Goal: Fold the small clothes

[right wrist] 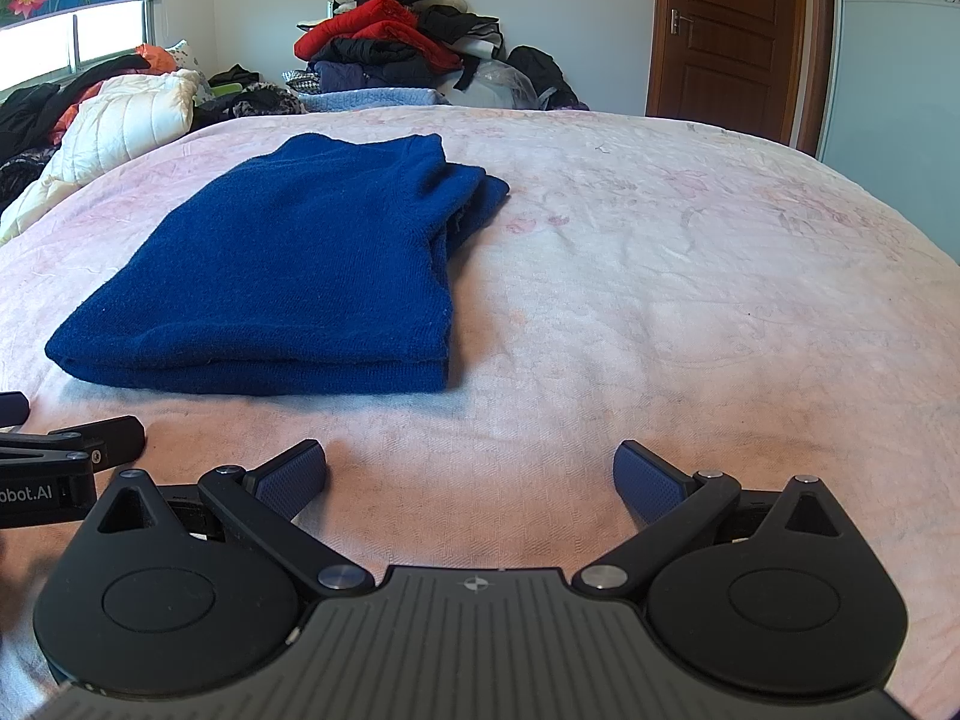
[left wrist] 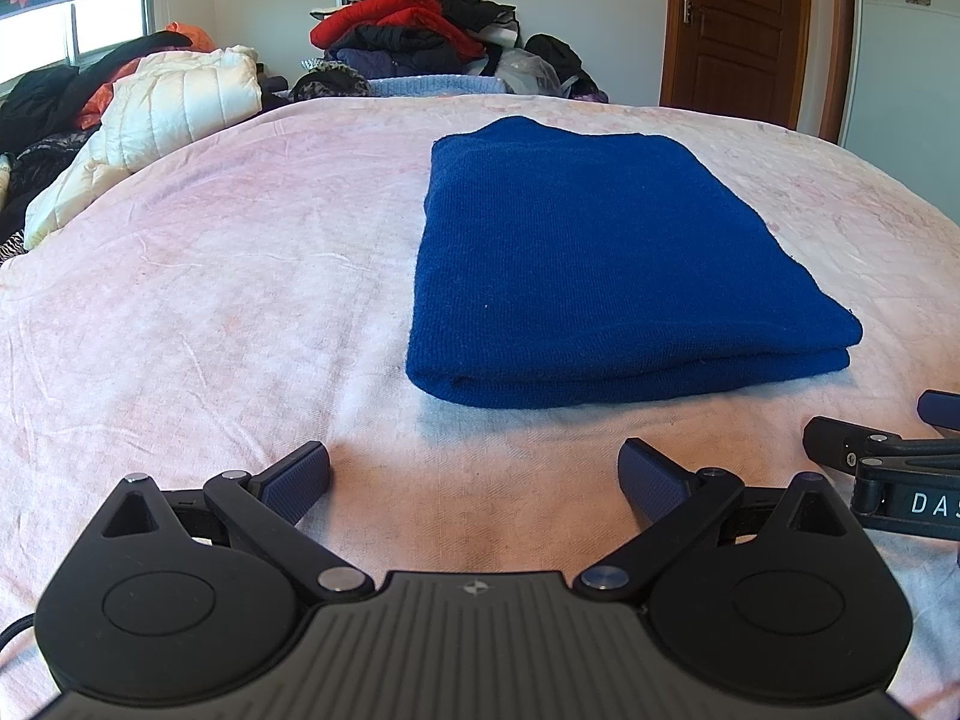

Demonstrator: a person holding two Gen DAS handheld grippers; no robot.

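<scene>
A dark blue knitted garment [left wrist: 600, 252] lies folded into a flat rectangle on the pale pink bed cover [left wrist: 210, 276]. In the right wrist view the same garment [right wrist: 288, 276] sits to the left, its layered edges showing at the far right side. My left gripper [left wrist: 474, 474] is open just short of the garment's near fold, with nothing between its fingers. My right gripper [right wrist: 471, 471] is open too, over bare cover to the right of the garment. Each gripper shows at the edge of the other's view: the right gripper [left wrist: 888, 456], the left gripper [right wrist: 66, 450].
A heap of clothes [left wrist: 414, 24] with red and black pieces rises behind the bed. White padded jackets [left wrist: 168, 102] and dark clothes crowd the bed's far left edge. A brown door [left wrist: 738, 24] stands at the back right. The pink cover [right wrist: 690, 300] stretches wide on the right.
</scene>
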